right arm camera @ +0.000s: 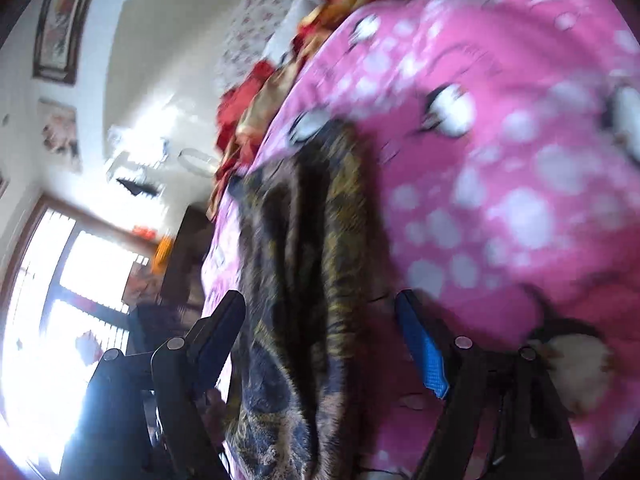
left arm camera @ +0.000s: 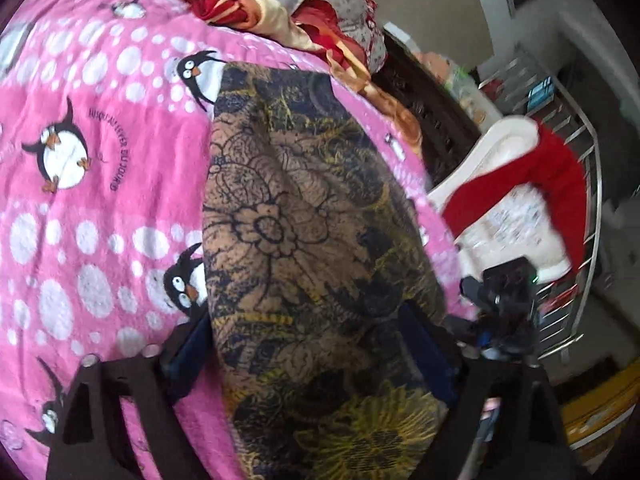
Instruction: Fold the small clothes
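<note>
Lying down the frame's middle on the pink penguin blanket (left arm camera: 100,208), the patterned garment (left arm camera: 312,240) is passing between both spread-fingered, non-gripping grippers, left gripper (left arm camera: 308,344) and right gripper (right arm camera: 320,316).

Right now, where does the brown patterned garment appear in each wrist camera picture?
Left wrist view: the brown patterned garment fills the centre, running from the upper middle down to the bottom edge between the jaws.
Right wrist view: the same garment lies left of centre, blurred, running down between the jaws.
Shared landmark: the pink penguin blanket under it, on the left in the left view and on the right in the right view.
</note>
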`<state>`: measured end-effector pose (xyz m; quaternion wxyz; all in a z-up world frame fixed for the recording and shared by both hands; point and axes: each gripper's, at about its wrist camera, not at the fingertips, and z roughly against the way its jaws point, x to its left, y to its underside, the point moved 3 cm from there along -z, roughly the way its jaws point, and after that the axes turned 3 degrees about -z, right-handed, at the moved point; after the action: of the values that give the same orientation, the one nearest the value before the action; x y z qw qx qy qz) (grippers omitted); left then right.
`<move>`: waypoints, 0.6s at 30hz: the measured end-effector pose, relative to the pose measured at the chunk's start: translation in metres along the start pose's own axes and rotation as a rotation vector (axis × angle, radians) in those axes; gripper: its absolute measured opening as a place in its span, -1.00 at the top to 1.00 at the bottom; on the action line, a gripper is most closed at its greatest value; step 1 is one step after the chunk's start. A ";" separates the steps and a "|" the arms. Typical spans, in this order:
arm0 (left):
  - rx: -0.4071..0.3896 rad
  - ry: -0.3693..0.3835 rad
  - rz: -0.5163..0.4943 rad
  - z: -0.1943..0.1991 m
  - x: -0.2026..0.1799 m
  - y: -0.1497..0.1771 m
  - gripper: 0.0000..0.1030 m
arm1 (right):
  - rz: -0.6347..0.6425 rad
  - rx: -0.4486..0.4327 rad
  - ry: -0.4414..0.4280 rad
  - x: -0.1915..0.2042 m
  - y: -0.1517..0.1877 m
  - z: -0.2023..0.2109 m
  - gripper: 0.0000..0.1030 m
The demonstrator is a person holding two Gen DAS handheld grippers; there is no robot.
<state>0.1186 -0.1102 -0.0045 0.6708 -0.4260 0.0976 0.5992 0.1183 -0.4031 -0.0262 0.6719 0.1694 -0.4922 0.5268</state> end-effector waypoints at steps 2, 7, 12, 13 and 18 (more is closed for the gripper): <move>-0.005 -0.025 0.042 0.001 0.009 -0.001 0.04 | 0.024 0.028 -0.054 0.004 -0.003 -0.005 -0.85; -0.022 -0.026 0.086 -0.002 0.021 -0.006 0.29 | 0.130 0.112 -0.056 0.016 0.002 -0.018 -0.46; -0.049 -0.068 0.102 -0.005 0.018 -0.012 0.38 | 0.154 0.061 0.065 0.020 -0.004 -0.041 -0.10; -0.051 -0.079 0.104 -0.004 0.018 -0.010 0.62 | 0.166 0.061 0.079 0.022 -0.004 -0.043 -0.07; -0.086 -0.119 0.048 0.010 0.009 -0.008 0.75 | 0.151 0.072 0.135 0.029 -0.001 -0.046 0.23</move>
<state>0.1245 -0.0961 -0.0008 0.6419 -0.4156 0.0417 0.6431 0.1403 -0.3533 -0.0231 0.6555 0.1201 -0.4379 0.6034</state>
